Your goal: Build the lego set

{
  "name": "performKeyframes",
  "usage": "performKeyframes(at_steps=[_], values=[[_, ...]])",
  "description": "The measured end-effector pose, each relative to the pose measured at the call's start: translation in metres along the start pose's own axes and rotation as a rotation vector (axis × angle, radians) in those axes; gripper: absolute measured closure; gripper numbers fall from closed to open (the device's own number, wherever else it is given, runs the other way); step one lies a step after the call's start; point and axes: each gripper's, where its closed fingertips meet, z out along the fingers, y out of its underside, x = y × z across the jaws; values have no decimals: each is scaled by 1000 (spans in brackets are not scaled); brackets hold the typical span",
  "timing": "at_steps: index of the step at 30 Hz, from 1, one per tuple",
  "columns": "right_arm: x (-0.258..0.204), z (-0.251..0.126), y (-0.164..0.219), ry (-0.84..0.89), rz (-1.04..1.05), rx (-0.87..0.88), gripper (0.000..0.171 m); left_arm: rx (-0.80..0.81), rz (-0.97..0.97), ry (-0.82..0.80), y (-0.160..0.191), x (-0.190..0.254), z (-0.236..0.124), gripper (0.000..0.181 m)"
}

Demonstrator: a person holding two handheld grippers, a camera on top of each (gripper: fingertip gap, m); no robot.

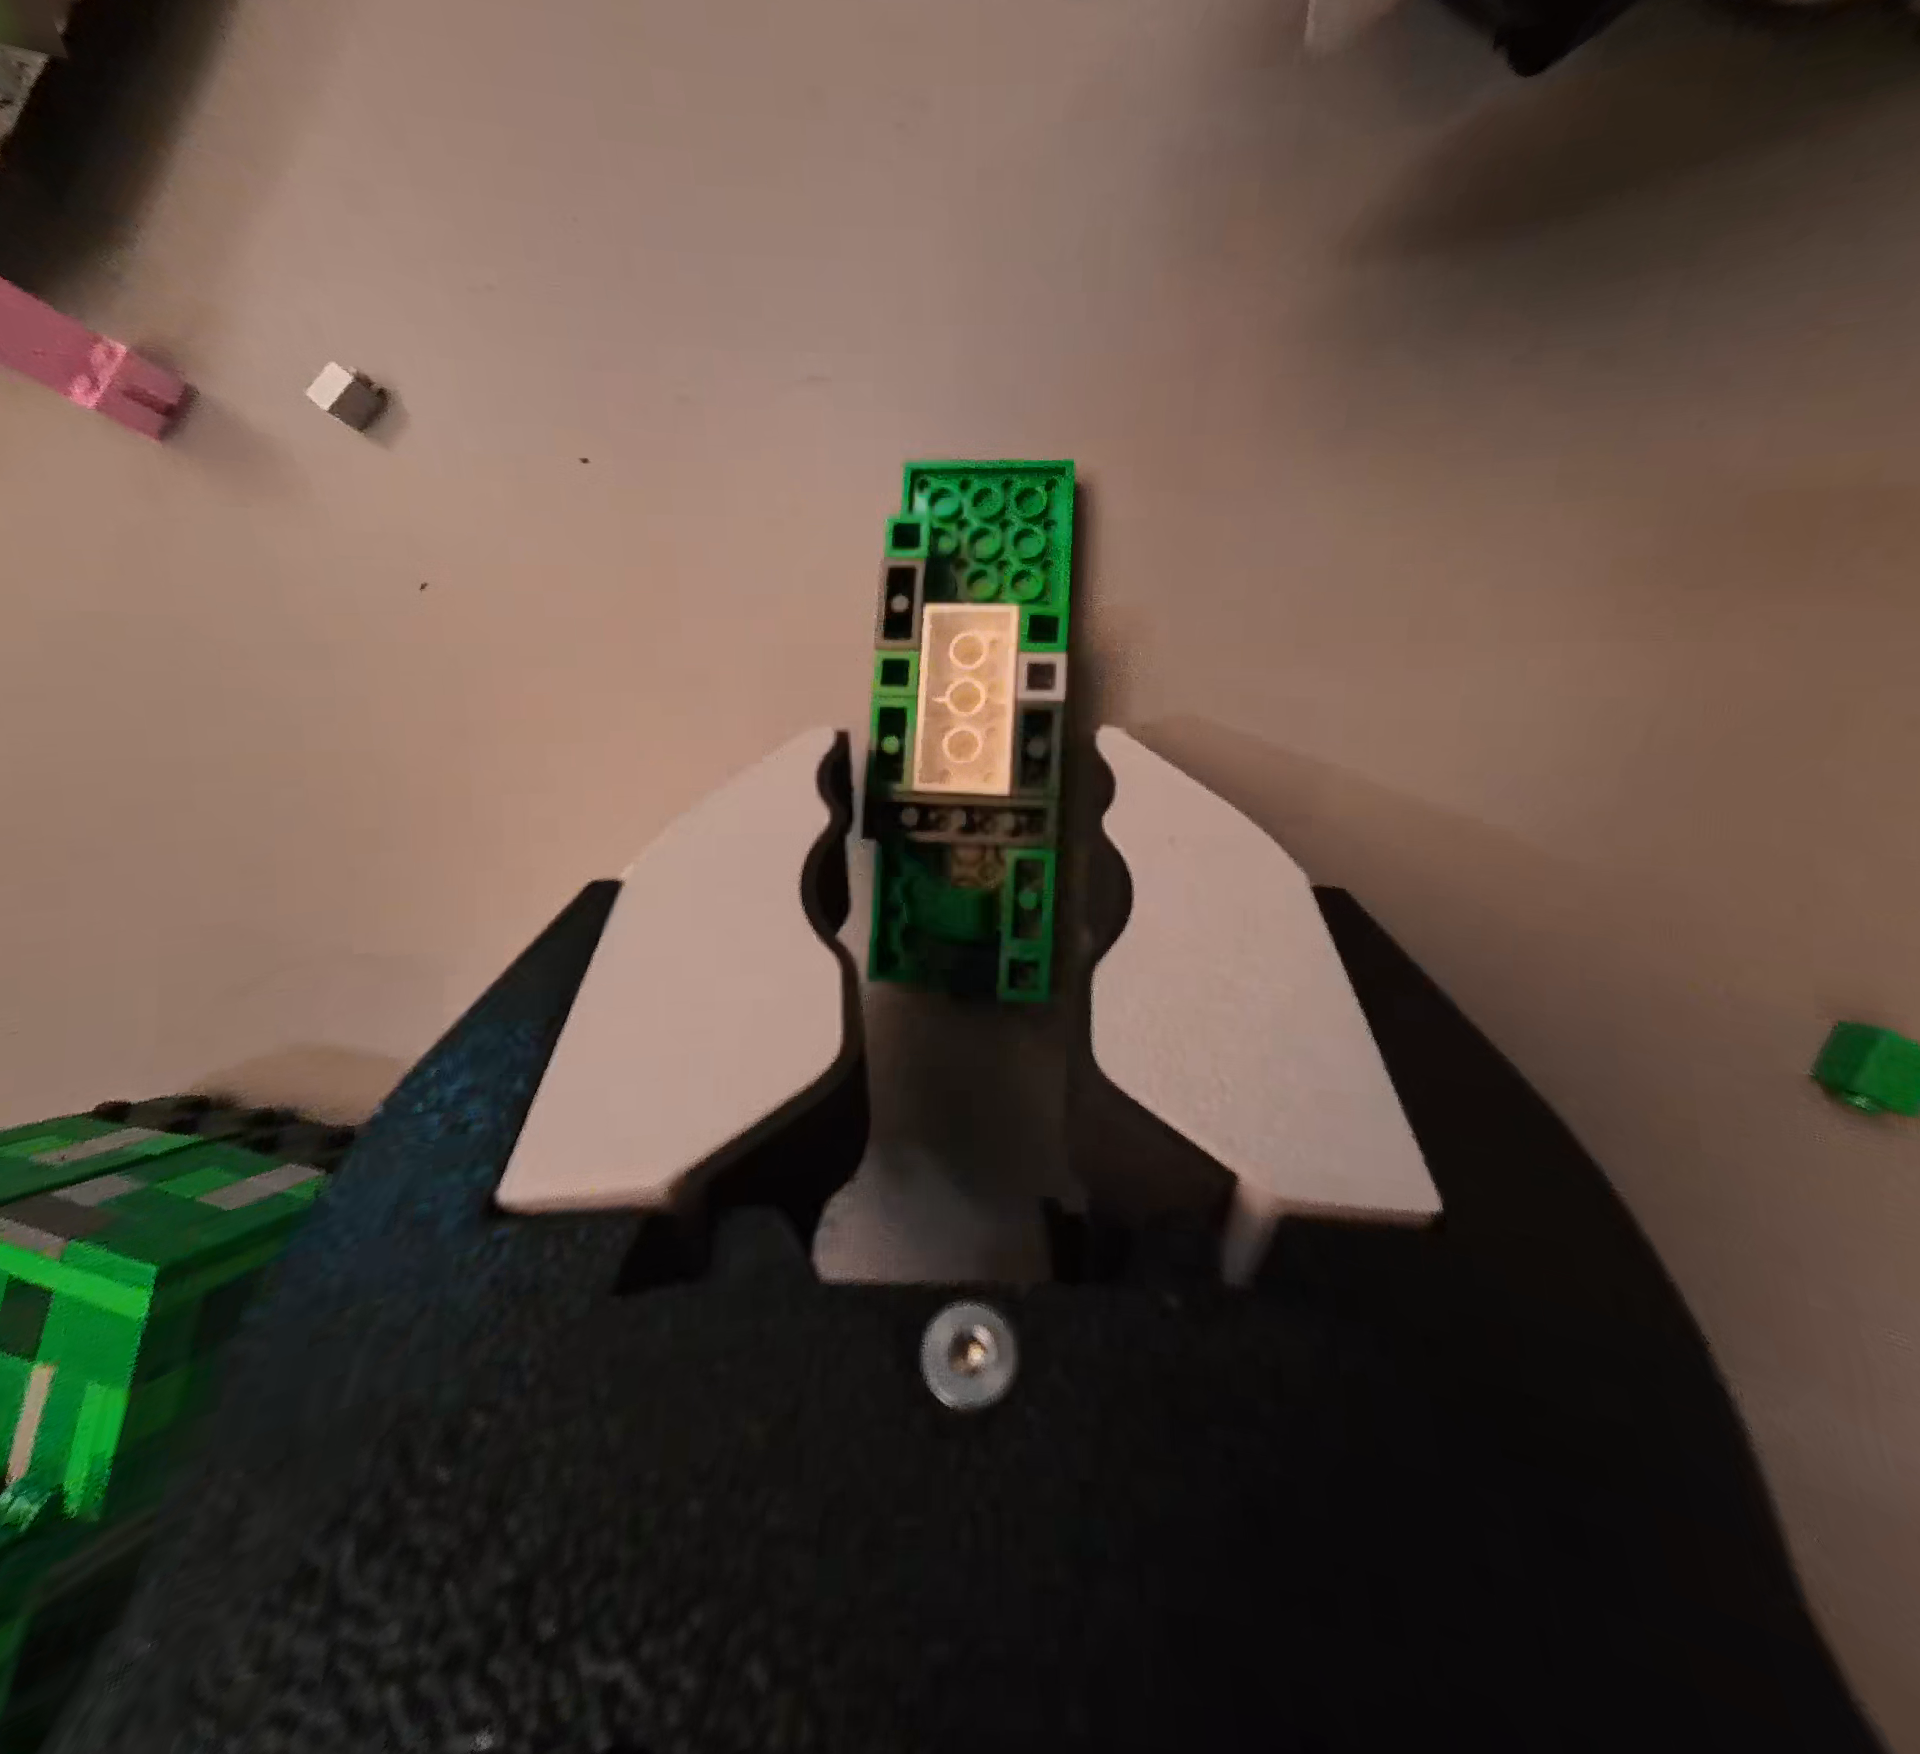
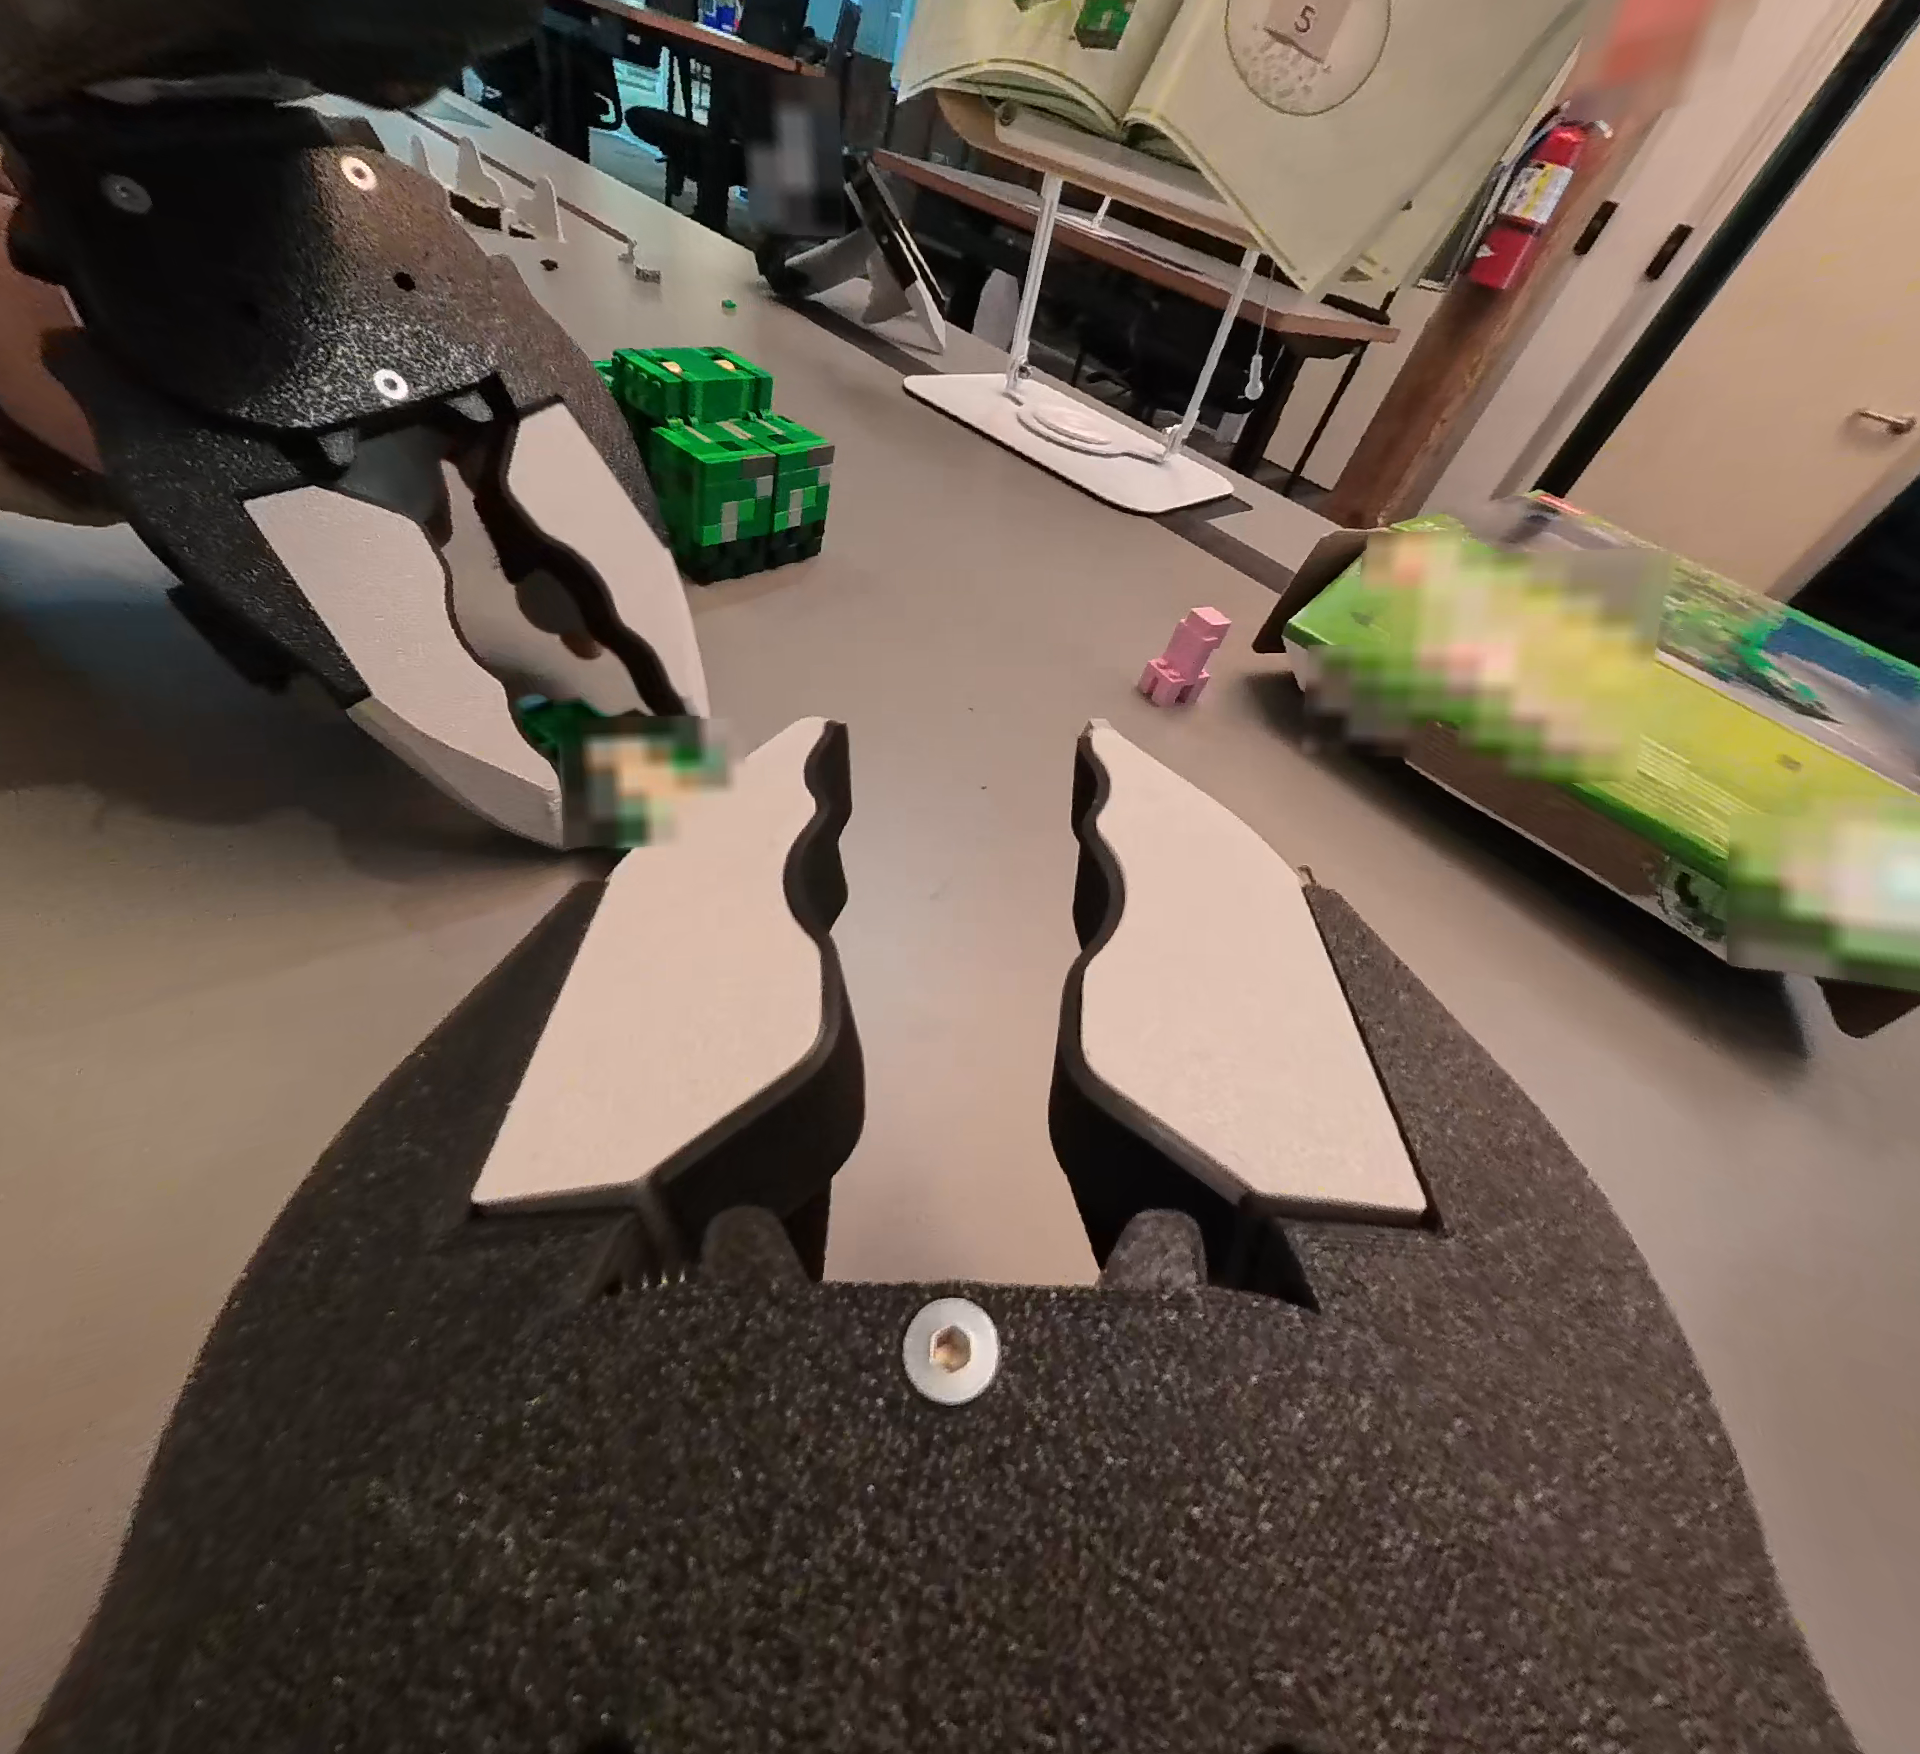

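While the left claw (image 1: 971, 754) stands spread over the counter (image 1: 1351, 561), a green lego assembly (image 1: 971, 728) with a tan brick on top lies between its fingers, touching the left finger, a slim gap at the right. Over to the side, the right claw (image 2: 956, 748) gapes wide and empty, and beyond it sit a green blocky build (image 2: 727, 457) and a small pink figure (image 2: 1184, 655).

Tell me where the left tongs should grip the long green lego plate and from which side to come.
Grip the green lego plate across its two long edges near the near end, coming in along its length. It is narrow and lies flat, underside up, and the left tongs are open and already straddle it there.
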Motion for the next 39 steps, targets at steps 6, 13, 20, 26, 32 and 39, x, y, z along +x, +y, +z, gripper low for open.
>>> performKeyframes(at_steps=[6,13,20,26,32,39], values=[[3,-1,-2,27,-16,18,132,7,4,-4,0,6,-10,123],[5,-3,-4,63,-46,43,130,205,22,-117,-17,8,-105,123],[2,6,-3,43,-27,-23,127,349,-132,-448,44,-44,-220,131],[-103,57,-59,-414,-58,-151,108,415,-306,-557,113,-63,-265,130],[-212,135,-69,-806,-444,-438,94,499,-382,-571,142,-64,-283,132],[-235,187,-23,-985,-623,-806,107,476,-367,-578,163,-51,-290,132]])
